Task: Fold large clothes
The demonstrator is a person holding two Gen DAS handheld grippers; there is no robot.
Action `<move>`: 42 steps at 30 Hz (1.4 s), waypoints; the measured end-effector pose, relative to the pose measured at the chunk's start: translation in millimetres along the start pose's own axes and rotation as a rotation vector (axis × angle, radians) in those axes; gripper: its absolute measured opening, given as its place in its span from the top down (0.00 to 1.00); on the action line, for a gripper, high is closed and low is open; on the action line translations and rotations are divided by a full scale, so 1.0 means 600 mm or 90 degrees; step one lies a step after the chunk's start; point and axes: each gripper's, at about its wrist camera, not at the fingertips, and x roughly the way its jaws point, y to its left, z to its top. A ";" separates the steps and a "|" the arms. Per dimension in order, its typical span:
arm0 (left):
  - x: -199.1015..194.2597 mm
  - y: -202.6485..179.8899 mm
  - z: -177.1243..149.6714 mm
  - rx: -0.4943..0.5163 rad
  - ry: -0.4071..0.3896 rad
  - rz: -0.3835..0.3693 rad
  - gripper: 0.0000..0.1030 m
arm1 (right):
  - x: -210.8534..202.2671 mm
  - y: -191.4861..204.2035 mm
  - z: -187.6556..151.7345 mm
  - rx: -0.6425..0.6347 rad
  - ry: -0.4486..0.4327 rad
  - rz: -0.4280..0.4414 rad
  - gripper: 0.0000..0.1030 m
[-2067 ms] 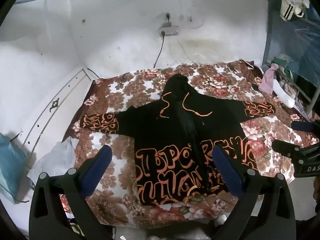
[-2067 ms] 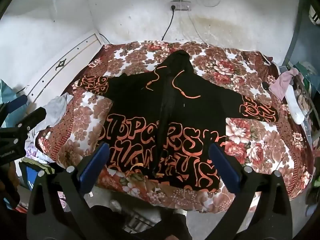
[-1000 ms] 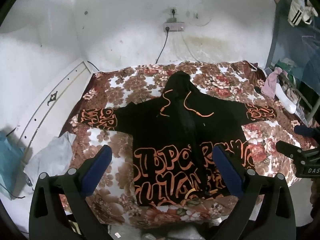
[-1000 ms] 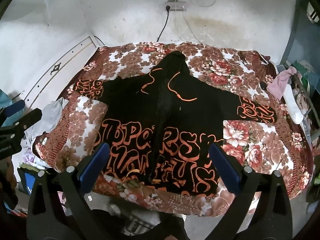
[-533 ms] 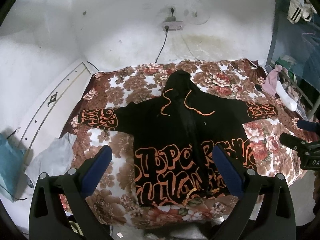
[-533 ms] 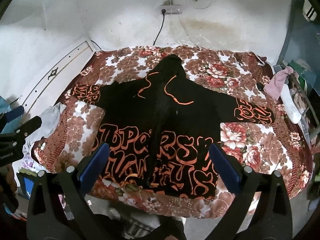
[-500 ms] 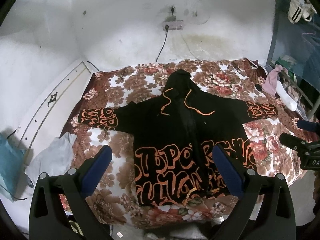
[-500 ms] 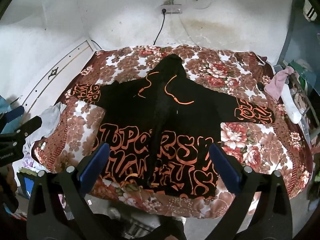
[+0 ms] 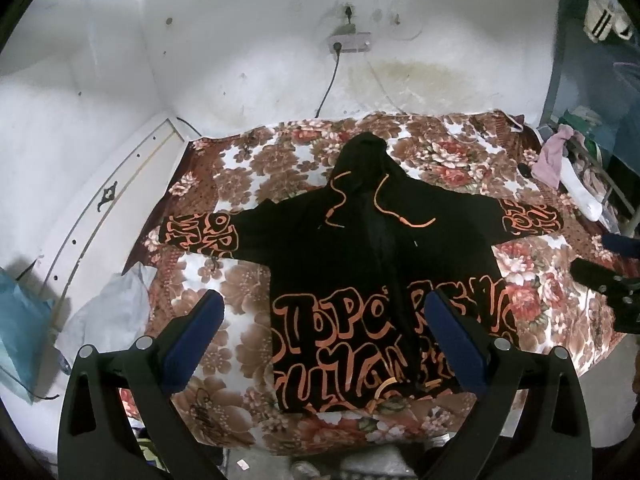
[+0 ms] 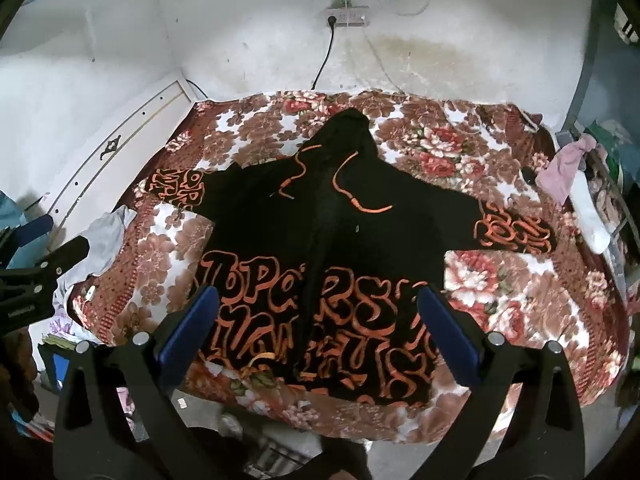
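Note:
A black hooded jacket with orange lettering lies flat on the flowered bed, both sleeves spread wide, hood toward the wall and hem at the near edge. My left gripper hovers open above the near edge, over the jacket's lower left part. My right gripper is held open over the hem, with nothing between its fingers. Each gripper shows at the side of the other's view: the right gripper and the left gripper.
The floral bedspread covers a bed set against a white wall with a socket and cord. Pale cloth hangs off the left side. A metal rack with pink and white items stands to the right.
Both grippers have drifted slightly; the jacket sits a little higher and farther in the right wrist view. The jacket itself has not moved, and both grippers stay open.

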 end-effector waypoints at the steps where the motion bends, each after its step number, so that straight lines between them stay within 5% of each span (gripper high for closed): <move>1: 0.003 -0.003 0.006 -0.001 0.001 0.001 0.05 | -0.008 -0.008 0.007 -0.017 -0.009 -0.005 0.04; 11: 0.069 -0.071 0.046 0.003 0.050 0.019 0.05 | 0.024 -0.110 0.048 -0.053 0.021 0.024 0.04; 16: 0.127 -0.057 0.093 0.007 0.061 -0.010 0.05 | 0.080 -0.129 0.082 0.001 0.042 0.032 0.04; 25: 0.350 0.019 0.229 0.129 0.072 -0.074 0.05 | 0.237 -0.115 0.215 0.073 0.060 -0.017 0.04; 42: 0.754 0.051 0.429 0.134 0.114 -0.203 0.05 | 0.628 -0.196 0.437 0.025 0.135 -0.016 0.05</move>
